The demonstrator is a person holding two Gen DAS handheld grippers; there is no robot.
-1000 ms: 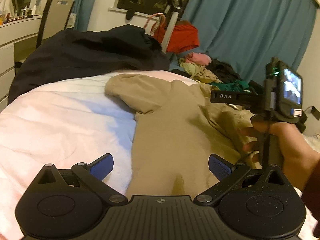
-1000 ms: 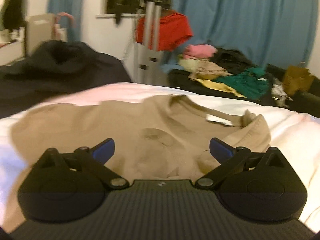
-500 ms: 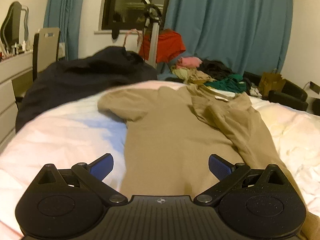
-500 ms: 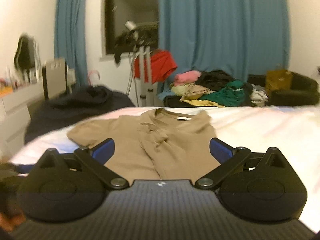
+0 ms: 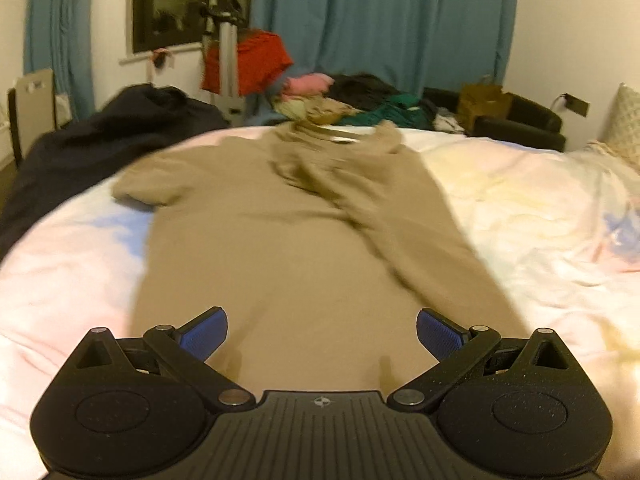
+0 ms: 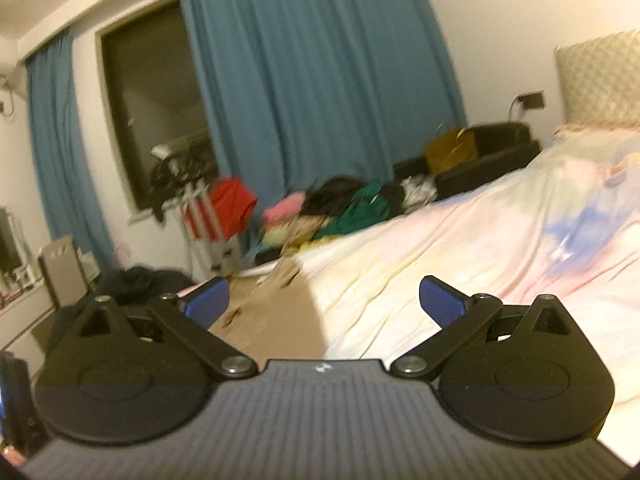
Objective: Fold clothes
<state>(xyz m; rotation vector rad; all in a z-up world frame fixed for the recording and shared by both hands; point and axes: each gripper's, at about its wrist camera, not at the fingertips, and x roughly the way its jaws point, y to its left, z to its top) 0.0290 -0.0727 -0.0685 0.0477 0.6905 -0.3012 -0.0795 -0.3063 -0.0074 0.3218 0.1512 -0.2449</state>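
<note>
Left wrist view: you're seeing the whole tan t-shirt [image 5: 280, 240] lying on the bed [image 5: 520, 208], collar at the far end, one sleeve sticking out on the left, right side folded in over the body with the other sleeve running diagonally across it.
Right wrist view: you're only getting a narrow strip of the tan t-shirt [image 6: 276, 320] at lower left; this view is tilting and blurring, showing the long stretch of pastel bed cover [image 6: 460, 248] up to the headboard [image 6: 600, 80], which the left view is barely catching.
Left gripper [image 5: 322, 334]: you're holding it spread wide, nothing between the blue pads [image 5: 204, 334], hovering over the shirt's near hem.
Right gripper [image 6: 324, 306]: also spread wide and empty, hanging over the shirt's right edge where it meets the cover.
Surface: pink, yellow and blue patterned cover, rumpled; a dark garment [image 5: 100, 136] is lying at the bed's left side.
Room: teal curtains [image 5: 380, 20], dark window [image 5: 188, 0], a red item [image 5: 256, 60] hanging on a stand, a clothes pile [image 5: 352, 100] beyond the bed, a chair [image 5: 34, 100] at far left.
Change from earlier: you're pulling the left gripper back, so more of the shirt is showing than a second ago; the right gripper has swung right, off the shirt and toward the headboard.
</note>
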